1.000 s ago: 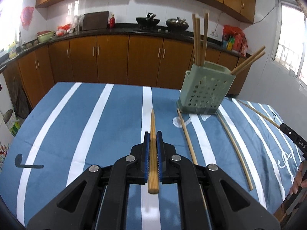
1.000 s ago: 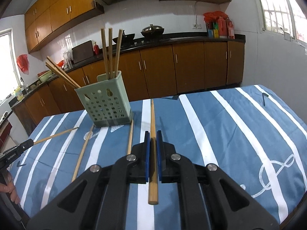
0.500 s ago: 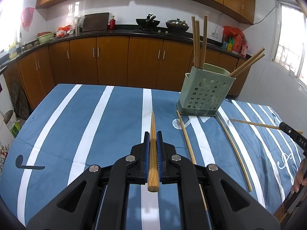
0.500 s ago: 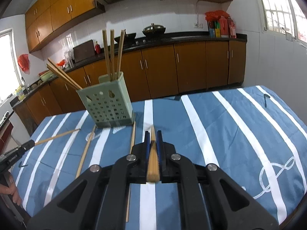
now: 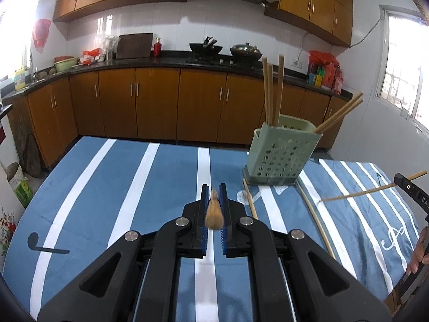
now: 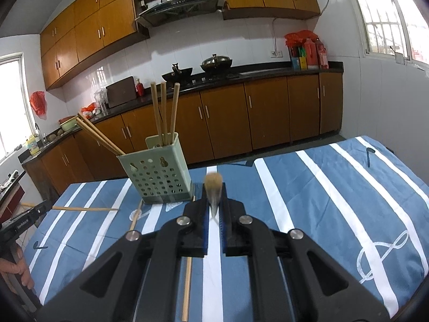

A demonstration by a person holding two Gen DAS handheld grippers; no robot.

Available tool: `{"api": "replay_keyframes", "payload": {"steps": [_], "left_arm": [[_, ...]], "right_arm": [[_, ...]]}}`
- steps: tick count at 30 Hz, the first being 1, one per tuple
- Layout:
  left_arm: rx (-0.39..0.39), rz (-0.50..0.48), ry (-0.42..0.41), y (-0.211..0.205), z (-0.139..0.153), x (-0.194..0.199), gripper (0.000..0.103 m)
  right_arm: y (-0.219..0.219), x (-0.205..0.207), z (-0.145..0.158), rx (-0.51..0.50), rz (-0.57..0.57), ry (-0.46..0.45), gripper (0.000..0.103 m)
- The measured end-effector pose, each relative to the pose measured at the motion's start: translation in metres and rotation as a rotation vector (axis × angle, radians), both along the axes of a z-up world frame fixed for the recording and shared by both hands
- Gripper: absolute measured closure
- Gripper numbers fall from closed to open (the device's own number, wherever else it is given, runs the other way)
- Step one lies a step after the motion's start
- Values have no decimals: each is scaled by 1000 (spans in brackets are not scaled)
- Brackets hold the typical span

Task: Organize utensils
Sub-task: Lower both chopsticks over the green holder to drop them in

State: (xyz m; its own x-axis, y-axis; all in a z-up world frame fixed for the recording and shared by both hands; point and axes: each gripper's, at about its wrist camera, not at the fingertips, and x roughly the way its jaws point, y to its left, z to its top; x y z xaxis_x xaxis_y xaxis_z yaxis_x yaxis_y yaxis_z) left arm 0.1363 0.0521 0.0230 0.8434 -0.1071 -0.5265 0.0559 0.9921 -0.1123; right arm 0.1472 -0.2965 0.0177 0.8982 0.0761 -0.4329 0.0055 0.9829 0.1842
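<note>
A pale green perforated utensil holder stands on the blue striped tablecloth and holds several wooden chopsticks. My left gripper is shut on a chopstick, seen end-on and lifted above the cloth. My right gripper is shut on a chopstick, tipped up end-on, just right of the holder. Each gripper's chopstick also shows in the other view: the right one's, the left one's. Loose chopsticks lie on the cloth near the holder.
The table is covered by blue cloth with white stripes. Kitchen cabinets and a counter run behind it. The table's far edge is close behind the holder. A window is at the right.
Both grippers have risen and tilted, so their chopsticks went from lying flat ahead to pointing end-on at the cameras. The right gripper moved closer to the holder.
</note>
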Motion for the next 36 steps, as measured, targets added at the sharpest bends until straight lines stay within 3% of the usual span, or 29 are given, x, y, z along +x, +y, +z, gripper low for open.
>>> {"api": "replay_keyframes", "payload": {"steps": [9,18,21,27,30,36], "left_arm": [[5,-24,-53,-6,22,3,96],[-34,-171,-198,-36,99,9,96],[-41,-190,-238,-46,117,13,96],[-50,-161,-361,-68,147,39,96],[-36,-142,-392,-77,148,53,96],[-13,-133,-335,-84,117,89,96]], "right_arm": [[4,-4,24,7,24,-70,95],[23,-11,118,63,153,-303,95],[32,-5,135,38,166,-329,95],[44,39,145,-20,154,-262,95],[46,69,139,-19,151,-193,95],[51,112,119,-6,166,-98,95]]}}
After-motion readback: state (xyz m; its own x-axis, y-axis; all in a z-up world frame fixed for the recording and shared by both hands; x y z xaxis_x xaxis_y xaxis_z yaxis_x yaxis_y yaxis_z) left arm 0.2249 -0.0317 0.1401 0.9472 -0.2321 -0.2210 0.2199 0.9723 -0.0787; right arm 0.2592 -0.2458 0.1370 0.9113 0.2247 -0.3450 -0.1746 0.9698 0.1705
